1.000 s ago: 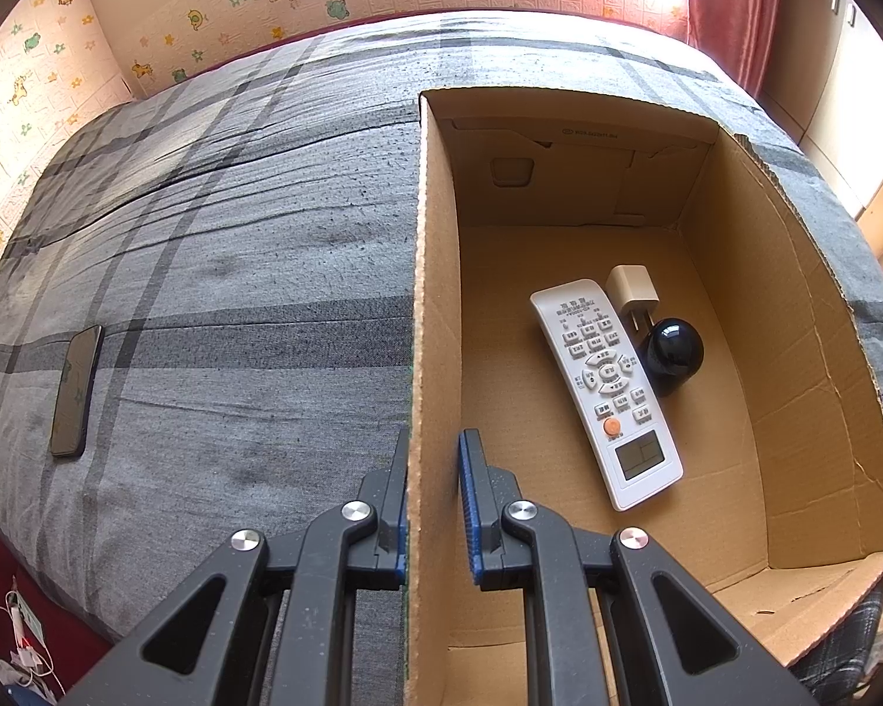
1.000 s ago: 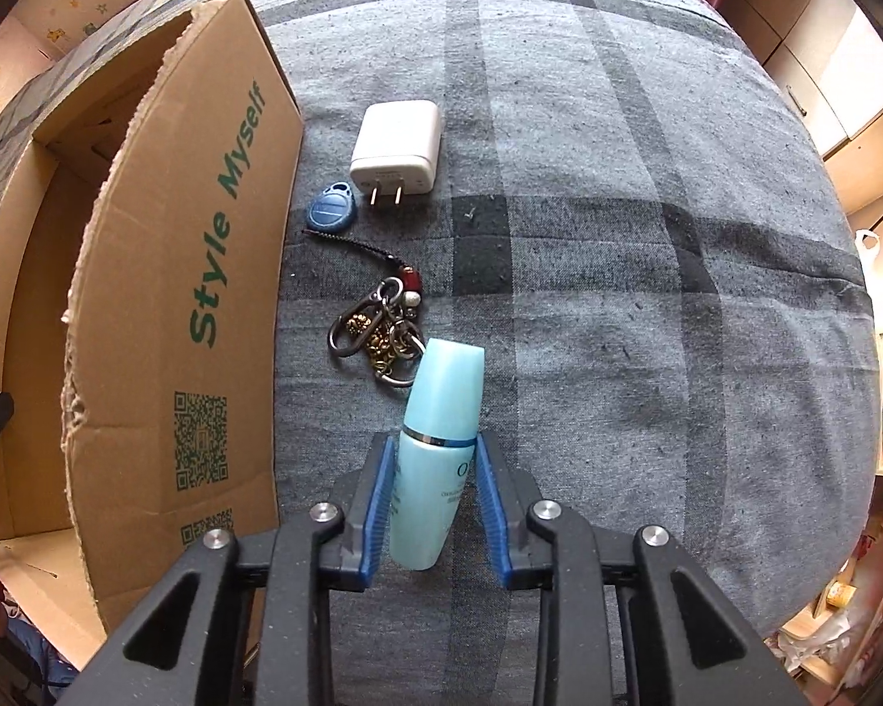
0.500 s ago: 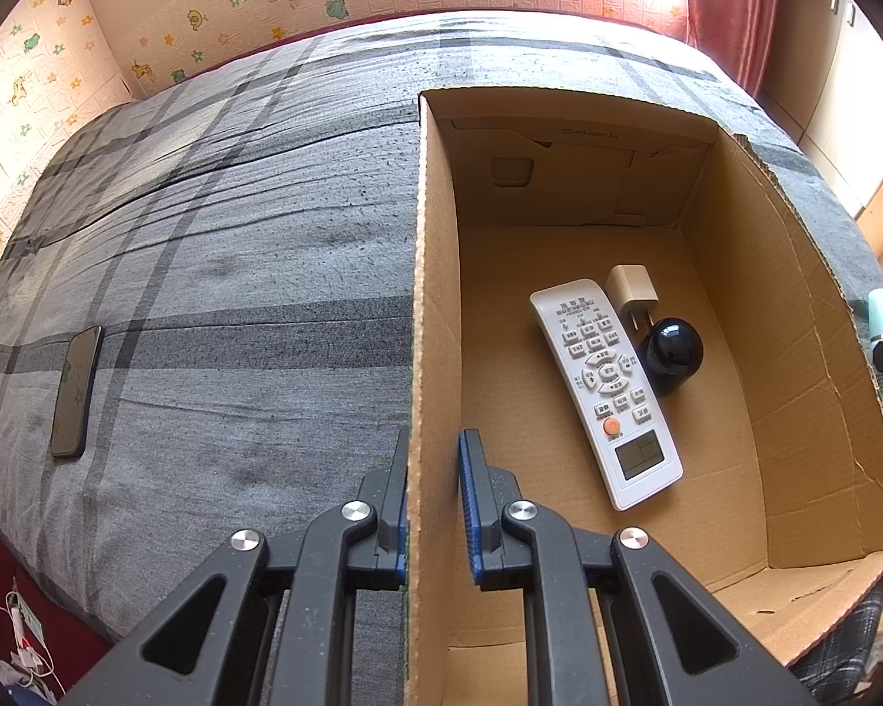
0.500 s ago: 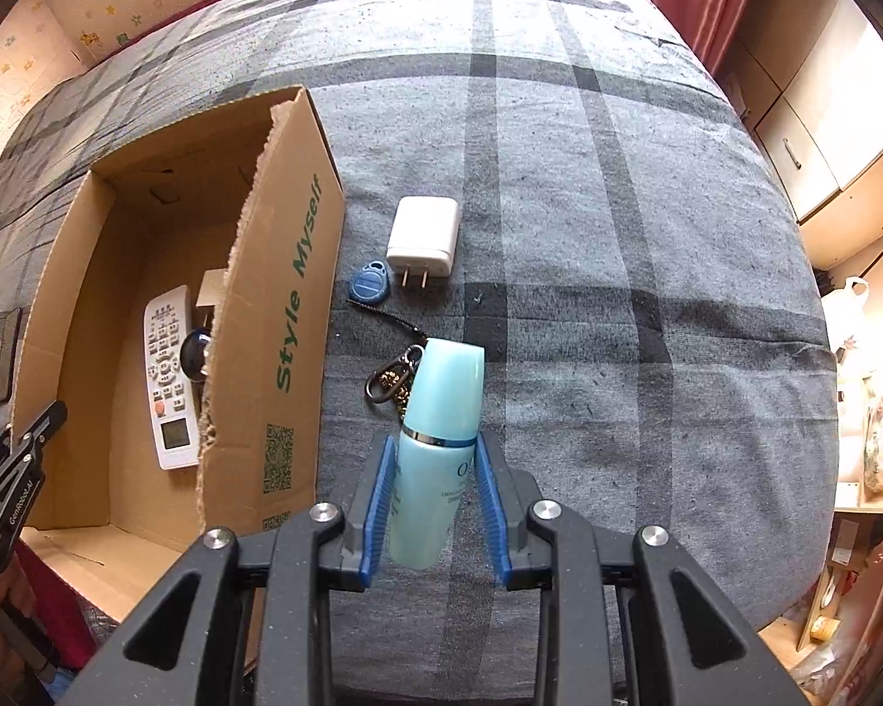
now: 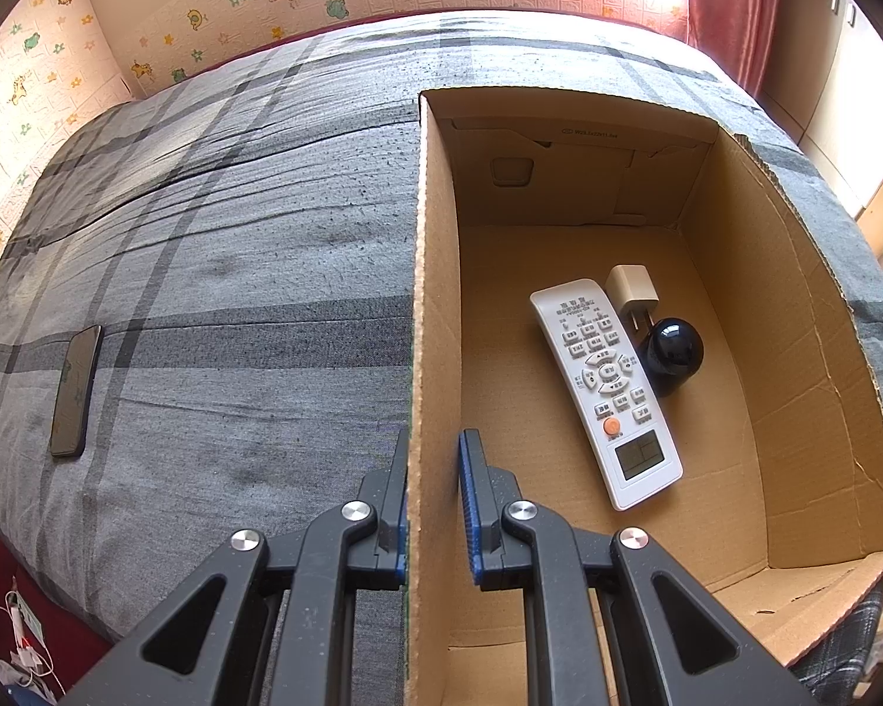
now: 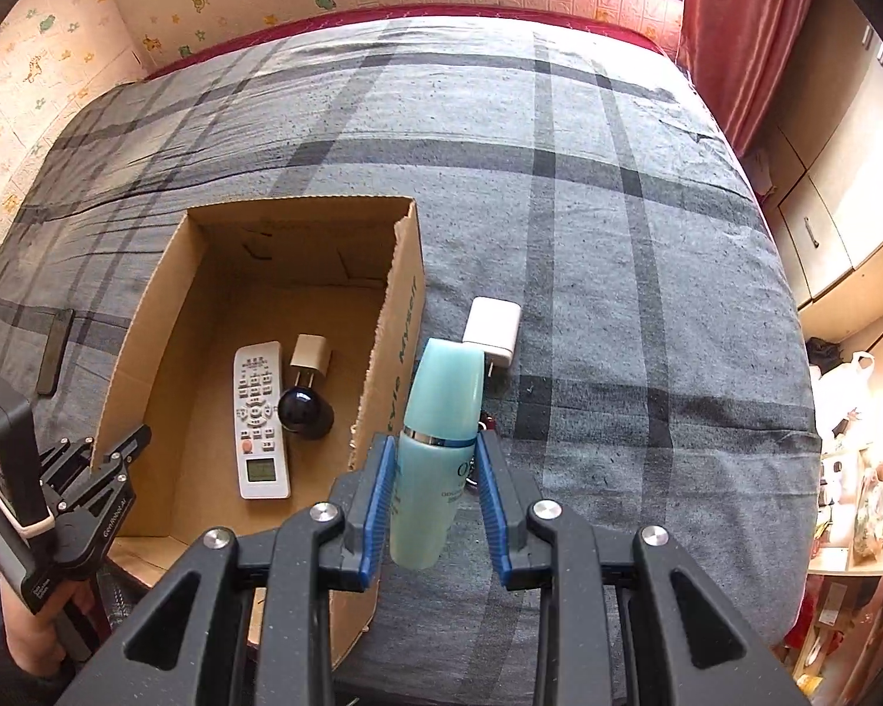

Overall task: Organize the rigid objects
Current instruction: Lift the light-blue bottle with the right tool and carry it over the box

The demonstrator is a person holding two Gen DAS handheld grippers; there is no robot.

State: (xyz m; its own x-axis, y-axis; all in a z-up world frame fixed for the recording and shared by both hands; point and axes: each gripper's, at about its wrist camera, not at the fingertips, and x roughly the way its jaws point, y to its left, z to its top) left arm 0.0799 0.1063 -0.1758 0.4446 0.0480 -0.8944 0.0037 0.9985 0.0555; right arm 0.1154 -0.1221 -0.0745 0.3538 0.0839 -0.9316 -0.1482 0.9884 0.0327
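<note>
Since a second ago our right gripper [image 6: 432, 491] has risen with the bottle [image 6: 435, 447], and the box [image 6: 403, 317] interior now shows left of its fingers. It points steeply down, pads pinching the bottle's base, cap ahead. Our left gripper [image 5: 432, 497] has not moved, clamped shut on the box wall. Only the right view shows the charger [image 6: 493, 332] just beyond the bottle; the left shows the remote [image 5: 606, 388] right of its fingers.
</note>
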